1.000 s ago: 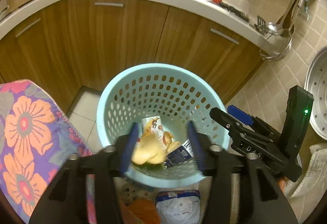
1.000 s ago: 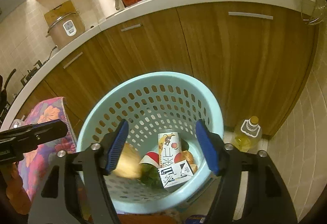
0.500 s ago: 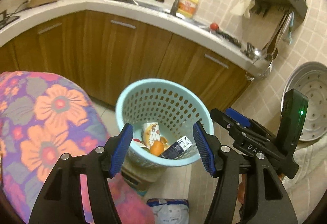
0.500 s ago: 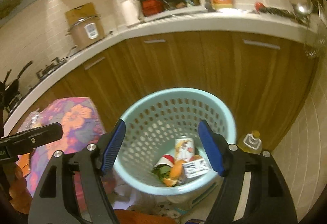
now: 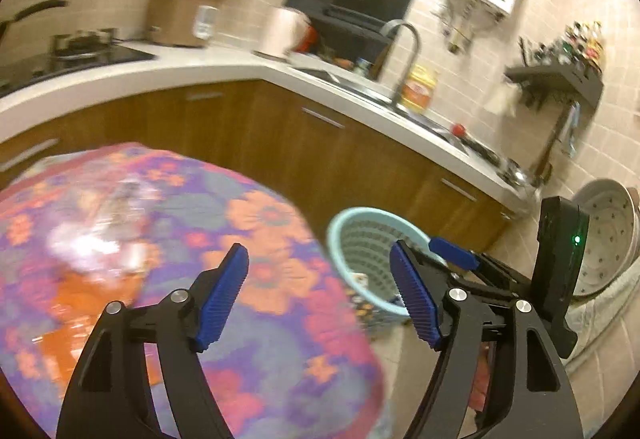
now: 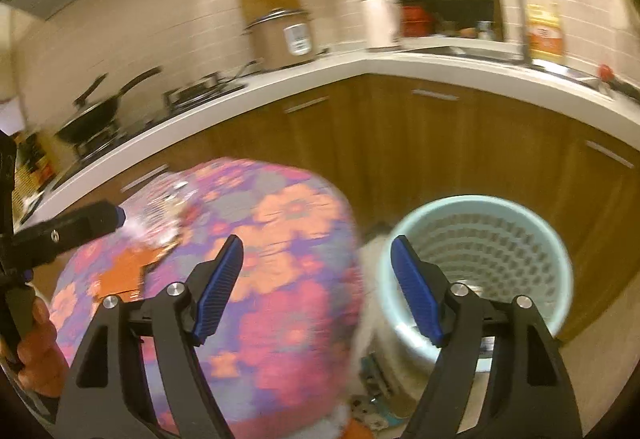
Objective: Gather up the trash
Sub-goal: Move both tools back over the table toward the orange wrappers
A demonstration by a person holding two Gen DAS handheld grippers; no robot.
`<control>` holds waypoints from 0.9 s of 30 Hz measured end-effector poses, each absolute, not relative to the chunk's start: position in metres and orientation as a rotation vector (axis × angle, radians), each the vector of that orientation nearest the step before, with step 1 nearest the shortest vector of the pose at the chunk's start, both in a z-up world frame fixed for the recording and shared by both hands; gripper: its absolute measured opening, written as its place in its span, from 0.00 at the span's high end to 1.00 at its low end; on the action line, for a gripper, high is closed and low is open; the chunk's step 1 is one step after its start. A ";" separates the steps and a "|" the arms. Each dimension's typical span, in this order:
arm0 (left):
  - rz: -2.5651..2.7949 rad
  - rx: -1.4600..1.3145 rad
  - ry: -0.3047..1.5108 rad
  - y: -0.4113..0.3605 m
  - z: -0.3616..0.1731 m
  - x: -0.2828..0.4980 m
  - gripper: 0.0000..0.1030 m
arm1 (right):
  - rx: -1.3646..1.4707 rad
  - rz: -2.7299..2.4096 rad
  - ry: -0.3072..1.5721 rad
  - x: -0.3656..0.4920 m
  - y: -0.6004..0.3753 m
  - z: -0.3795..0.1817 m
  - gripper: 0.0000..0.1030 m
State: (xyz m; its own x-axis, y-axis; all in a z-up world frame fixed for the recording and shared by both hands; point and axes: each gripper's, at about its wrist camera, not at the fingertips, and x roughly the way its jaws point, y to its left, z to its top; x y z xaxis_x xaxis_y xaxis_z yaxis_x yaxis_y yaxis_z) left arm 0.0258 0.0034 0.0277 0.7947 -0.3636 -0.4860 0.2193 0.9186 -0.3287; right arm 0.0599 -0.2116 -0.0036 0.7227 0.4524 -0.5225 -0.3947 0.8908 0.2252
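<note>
Looking from left to right, we find the flowered tablecloth (image 5: 168, 239) filling the left of both views, where a second ago the basket (image 5: 360, 235) filled them. We have swung both grippers up and away from it, and the trash that was under them (a carton, peel, a small box) now lies inside the pale blue basket on the floor beside the table; only a scrap of carton shows through its mouth in the left wrist view. That suggests the last drop is done and we are heading back for more.

On the cloth lies a crumpled clear wrapper (image 5: 100, 235) with an orange sheet (image 5: 80, 303) under it, both blurred, likely the next trash to collect.

The left gripper (image 5: 320, 299) is widening, nothing between its blue pads (image 5: 222, 295). The right gripper (image 6: 318, 289) is widening too, and is likewise empty.

The left wrist view shows the right gripper's body with its green light, a steel pan against the wall, and the shelf of bottles. The right wrist view shows instead the stove with its black pan (image 6: 92, 119), the hand (image 6: 38, 343) holding the left gripper, and the basket's ribbed inside, though its bottom is hidden.
</note>
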 end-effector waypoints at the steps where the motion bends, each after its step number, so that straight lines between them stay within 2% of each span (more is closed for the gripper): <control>1: -0.286 -0.267 0.564 0.018 0.029 0.019 0.29 | 0.099 0.499 0.615 0.058 -0.199 -0.006 0.25; 13: -0.061 -0.382 0.539 0.157 0.008 -0.026 0.29 | -0.071 0.758 0.763 0.019 -0.026 -0.039 0.25; 23: 0.010 -0.323 0.607 0.191 -0.021 -0.016 0.31 | -0.124 0.673 0.841 0.042 0.030 -0.061 0.25; 25: 0.032 -0.313 0.650 0.196 -0.030 -0.007 0.36 | -0.158 0.661 0.898 0.049 0.038 -0.070 0.25; 27: 0.037 -0.310 0.675 0.199 -0.035 -0.001 0.37 | -0.184 0.647 0.940 0.054 0.043 -0.076 0.25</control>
State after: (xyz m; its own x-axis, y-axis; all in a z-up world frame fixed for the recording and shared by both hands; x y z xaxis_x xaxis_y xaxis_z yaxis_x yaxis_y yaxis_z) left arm -0.0010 0.1993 -0.0350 0.7818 -0.0662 -0.6201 -0.1339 0.9533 -0.2706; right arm 0.0539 0.0432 -0.0765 0.4187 0.4350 -0.7971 -0.5891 0.7981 0.1261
